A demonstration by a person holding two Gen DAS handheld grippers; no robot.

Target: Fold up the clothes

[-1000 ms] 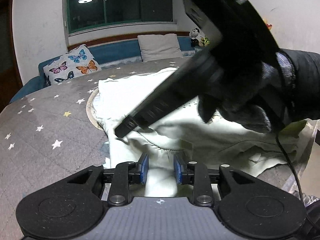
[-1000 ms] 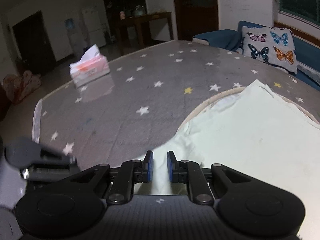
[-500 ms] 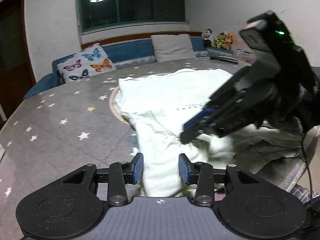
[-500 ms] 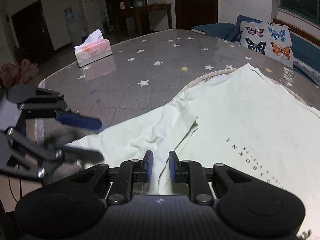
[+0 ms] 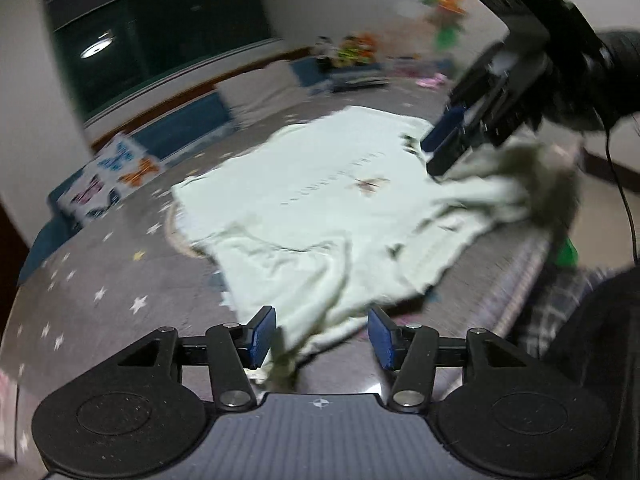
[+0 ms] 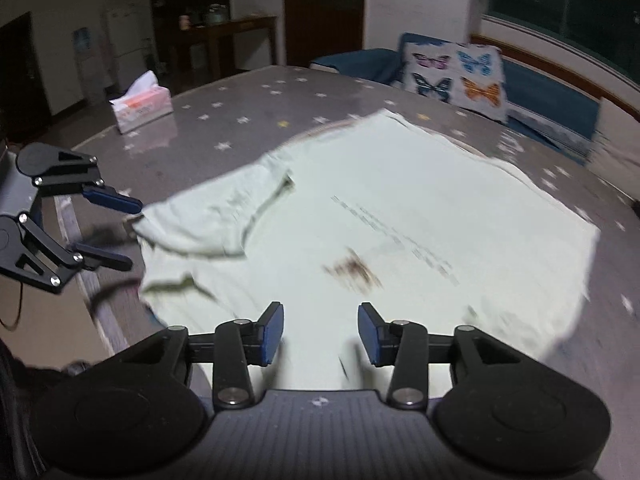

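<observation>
A pale green T-shirt (image 5: pixel 320 200) lies spread on the grey star-patterned table (image 5: pixel 100 280), print side up; it also shows in the right wrist view (image 6: pixel 400 208). My left gripper (image 5: pixel 322 334) is open over the shirt's near sleeve, which lies loose between the fingers. My right gripper (image 6: pixel 320 332) is open and empty just above the shirt's near edge. In the left wrist view the right gripper (image 5: pixel 444 148) hovers at the shirt's right side. In the right wrist view the left gripper (image 6: pixel 112 232) is open beside the left sleeve.
A pink tissue box (image 6: pixel 142 106) stands at the table's far left. A butterfly cushion (image 6: pixel 456 76) rests on the blue sofa (image 6: pixel 548 100) behind the table. Toys (image 5: pixel 356 48) sit on the far bench. The table's edge (image 5: pixel 520 280) runs close on the right.
Both grippers opened and let go of the shirt, then drew back from it. The shirt now lies flatter and more spread out. Both views are motion-blurred.
</observation>
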